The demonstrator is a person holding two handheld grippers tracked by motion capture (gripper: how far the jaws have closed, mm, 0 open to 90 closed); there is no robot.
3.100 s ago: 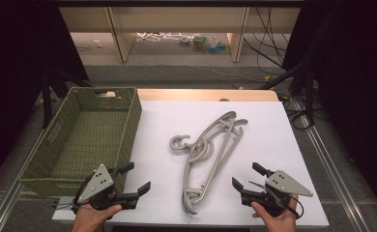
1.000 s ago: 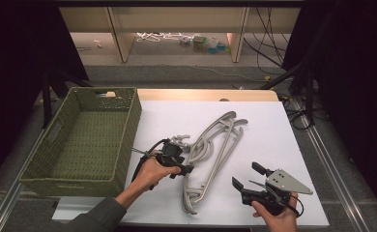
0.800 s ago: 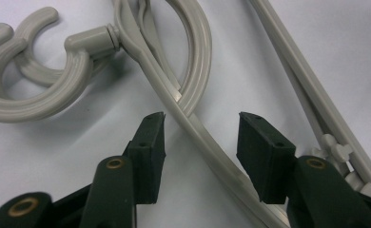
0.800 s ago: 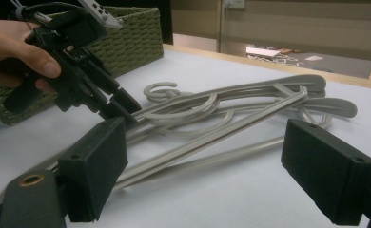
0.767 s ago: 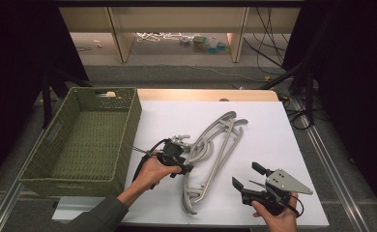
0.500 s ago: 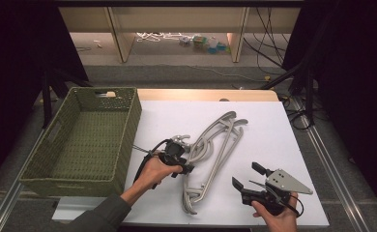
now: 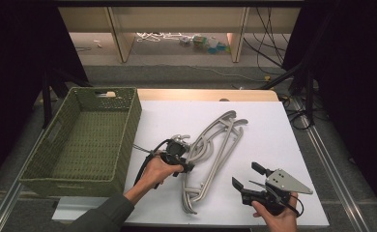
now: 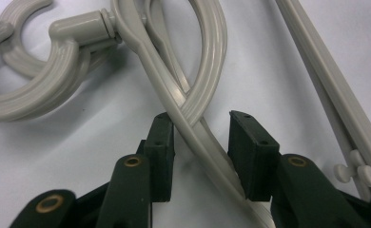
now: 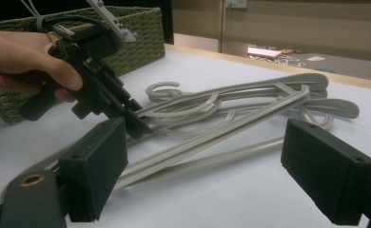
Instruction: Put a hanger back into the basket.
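Observation:
Several grey plastic hangers lie in a tangled pile in the middle of the white table. My left gripper is down at the pile's left side, just below the hooks. In the left gripper view its jaws stand open astride one curved hanger arm, with the left pad close against it. My right gripper is held near the front right of the table, open and with nothing in it, pointing towards the pile. The right gripper view also shows the left gripper in a hand.
A green woven basket stands at the table's left, with nothing in it. The white tabletop is bare to the right of the hangers. Shelves and cables lie beyond the far edge.
The left hand has come from the front-left corner up to the hangers and set its jaws around one arm. Over the last second it barely shifts. The right gripper stays put.

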